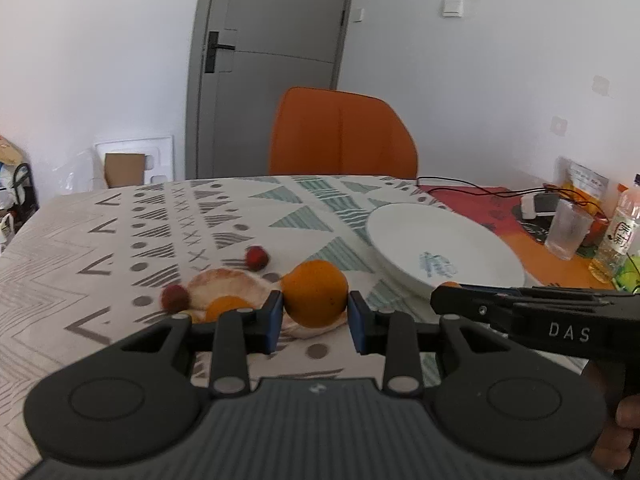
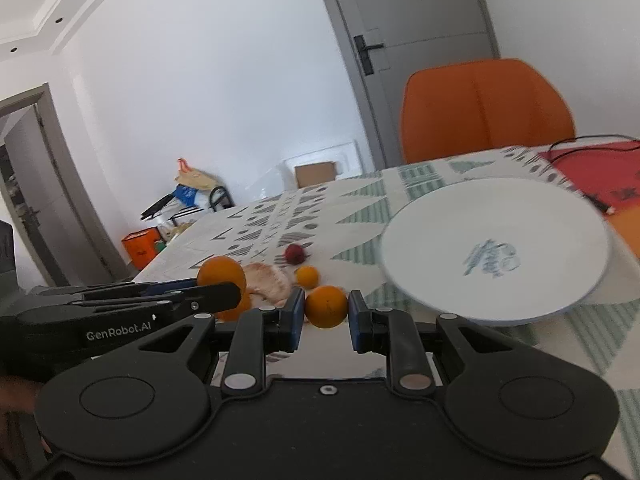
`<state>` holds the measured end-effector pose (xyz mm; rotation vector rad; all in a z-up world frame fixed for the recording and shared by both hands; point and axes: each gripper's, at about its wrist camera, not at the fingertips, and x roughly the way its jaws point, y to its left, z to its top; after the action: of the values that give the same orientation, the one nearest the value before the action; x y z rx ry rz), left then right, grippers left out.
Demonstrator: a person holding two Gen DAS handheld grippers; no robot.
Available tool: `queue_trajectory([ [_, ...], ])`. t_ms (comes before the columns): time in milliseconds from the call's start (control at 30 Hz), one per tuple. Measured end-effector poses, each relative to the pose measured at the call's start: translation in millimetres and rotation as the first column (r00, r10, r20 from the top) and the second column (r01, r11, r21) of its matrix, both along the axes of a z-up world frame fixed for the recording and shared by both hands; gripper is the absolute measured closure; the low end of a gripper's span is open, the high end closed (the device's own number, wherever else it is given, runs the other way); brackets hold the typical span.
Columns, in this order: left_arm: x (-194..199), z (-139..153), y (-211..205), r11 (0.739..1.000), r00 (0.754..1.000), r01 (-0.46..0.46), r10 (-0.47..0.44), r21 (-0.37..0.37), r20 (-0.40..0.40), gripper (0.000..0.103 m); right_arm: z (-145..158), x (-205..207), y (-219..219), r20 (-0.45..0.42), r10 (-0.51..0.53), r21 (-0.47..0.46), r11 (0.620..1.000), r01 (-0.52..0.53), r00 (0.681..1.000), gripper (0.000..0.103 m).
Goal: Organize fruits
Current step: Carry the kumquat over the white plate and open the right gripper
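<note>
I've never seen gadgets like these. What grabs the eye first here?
Each handheld gripper clamps an orange: the left gripper holds the bigger orange, the right gripper a smaller orange. Just to their right an empty white plate sits on the patterned tablecloth, with an orange chair behind the table.

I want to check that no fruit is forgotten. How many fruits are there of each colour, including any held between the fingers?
Orange fruits: 4
Red fruits: 2
Total: 6
</note>
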<state>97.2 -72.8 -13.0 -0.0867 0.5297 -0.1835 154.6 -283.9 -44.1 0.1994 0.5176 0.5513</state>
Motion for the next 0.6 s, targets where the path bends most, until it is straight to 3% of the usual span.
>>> queue_trajectory([
  [600,27,3,-64,0.991,0.991,0.131,-0.131,0.029,0.012,0.07,-2,2,-72,0.016,-0.153,0.051,0.987,0.152,0.988,0.081],
])
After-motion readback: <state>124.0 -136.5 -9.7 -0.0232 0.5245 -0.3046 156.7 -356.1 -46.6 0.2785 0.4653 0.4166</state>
